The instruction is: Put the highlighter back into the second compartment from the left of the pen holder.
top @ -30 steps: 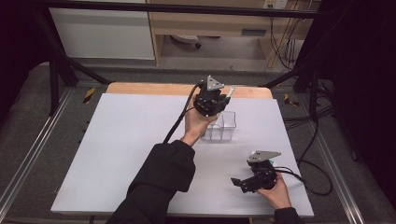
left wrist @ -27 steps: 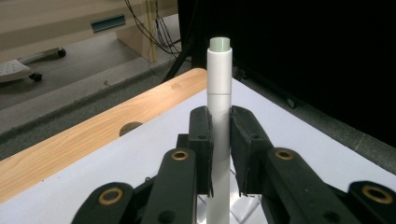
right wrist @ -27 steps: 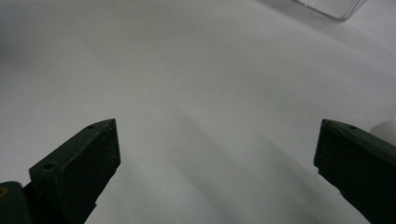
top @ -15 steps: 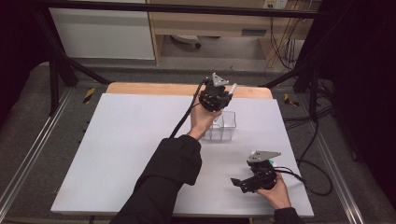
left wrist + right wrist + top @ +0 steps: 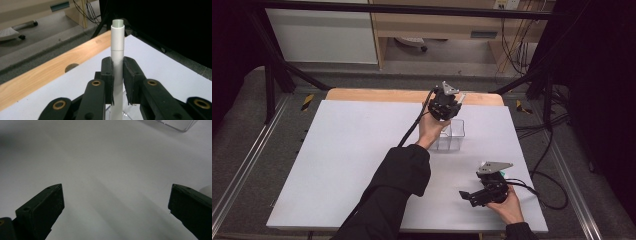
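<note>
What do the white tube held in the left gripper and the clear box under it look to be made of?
White tube: probably matte plastic, opaque and evenly dull, with a seam line and a paler stepped tip. Clear box: likely rigid clear plastic, acrylic perhaps; the white table shows through its walls and the edges catch light. Glass cannot be ruled out.

Black tongs (image 5: pixel 117 82) with brass-looking rivets; black sleeve (image 5: pixel 399 172).

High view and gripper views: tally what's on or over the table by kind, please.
Grippers: 2, left gripper, right gripper
White tubes: 1, white tube in the left gripper
Clear containers: 1, clear container
Total: 4
</note>
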`<state>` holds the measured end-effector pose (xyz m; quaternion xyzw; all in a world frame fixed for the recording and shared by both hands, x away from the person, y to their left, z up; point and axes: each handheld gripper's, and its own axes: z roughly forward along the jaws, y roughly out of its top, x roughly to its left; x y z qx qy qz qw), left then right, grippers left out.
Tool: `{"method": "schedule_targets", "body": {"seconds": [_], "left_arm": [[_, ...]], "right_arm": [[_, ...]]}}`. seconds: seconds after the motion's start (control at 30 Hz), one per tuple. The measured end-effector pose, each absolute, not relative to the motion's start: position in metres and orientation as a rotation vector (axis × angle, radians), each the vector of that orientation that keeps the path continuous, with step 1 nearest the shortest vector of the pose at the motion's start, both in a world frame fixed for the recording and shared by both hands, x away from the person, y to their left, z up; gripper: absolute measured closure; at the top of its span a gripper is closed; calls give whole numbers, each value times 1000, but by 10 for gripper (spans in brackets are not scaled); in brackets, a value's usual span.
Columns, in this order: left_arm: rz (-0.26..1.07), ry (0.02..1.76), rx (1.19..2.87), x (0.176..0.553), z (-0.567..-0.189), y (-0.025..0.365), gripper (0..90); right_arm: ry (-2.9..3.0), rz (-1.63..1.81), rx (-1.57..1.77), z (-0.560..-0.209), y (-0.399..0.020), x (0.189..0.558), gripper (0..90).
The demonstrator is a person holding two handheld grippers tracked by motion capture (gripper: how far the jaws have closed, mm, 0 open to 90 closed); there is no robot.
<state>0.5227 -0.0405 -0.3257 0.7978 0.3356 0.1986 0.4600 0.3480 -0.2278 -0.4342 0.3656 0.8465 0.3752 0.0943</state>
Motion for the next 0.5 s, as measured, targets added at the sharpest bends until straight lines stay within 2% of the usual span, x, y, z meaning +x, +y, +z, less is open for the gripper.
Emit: {"method": "schedule_targets", "body": {"seconds": [0.5], "left_arm": [[434, 852, 2007, 516, -352, -29, 780]], "right_arm": [[2513, 1107, 1081, -435, -227, 348, 11]]}}
